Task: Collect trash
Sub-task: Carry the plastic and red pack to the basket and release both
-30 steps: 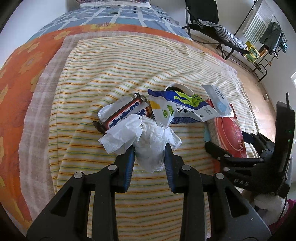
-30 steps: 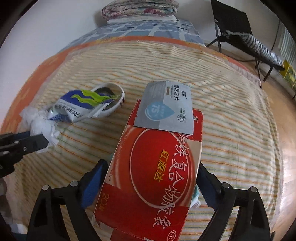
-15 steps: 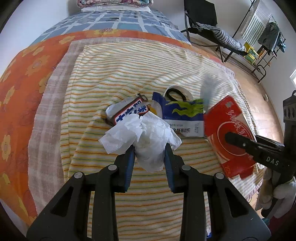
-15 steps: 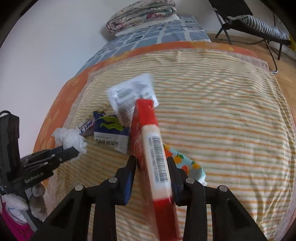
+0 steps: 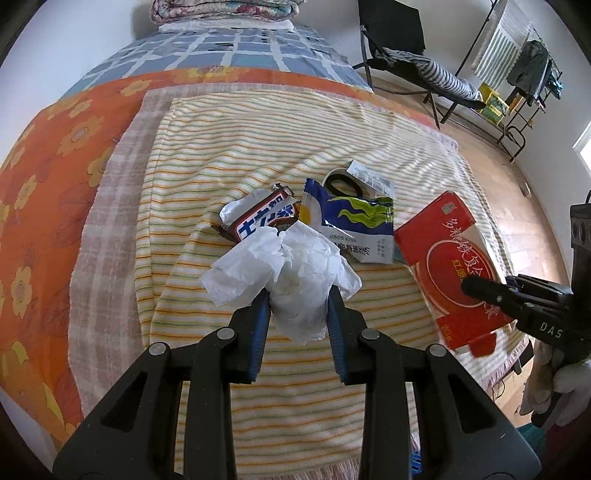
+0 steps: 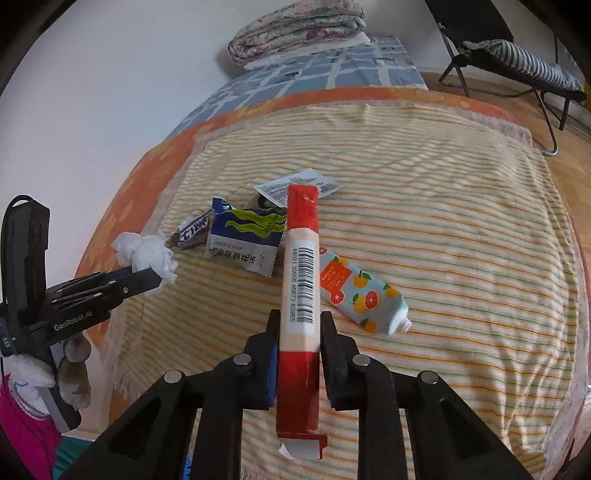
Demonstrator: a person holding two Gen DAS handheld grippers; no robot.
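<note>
My left gripper (image 5: 298,295) is shut on a crumpled white tissue (image 5: 295,266), held just above the striped blanket (image 5: 221,155). My right gripper (image 6: 300,317) has its jaws closing, and both pads press on a flat red box (image 6: 301,266) lifted on edge. In the left wrist view the red box (image 5: 443,243) hangs at the right. On the blanket lie a candy bar wrapper (image 5: 262,221), a blue and white snack bag (image 5: 354,221), a white ring (image 5: 341,177), a white sachet (image 6: 295,184) and an orange-print tube (image 6: 360,291).
The trash lies mid-bed on the blanket over an orange flowered sheet (image 5: 55,177). A folded quilt (image 6: 295,33) sits at the bed's far end. A folding chair (image 5: 406,55) and a clothes rack (image 5: 524,81) stand on the wood floor to the right.
The right gripper closed on the red box, lifted it and tipped it on edge. The sachet slid off onto the blanket and the tube came into view. The left gripper rose a little with the tissue.
</note>
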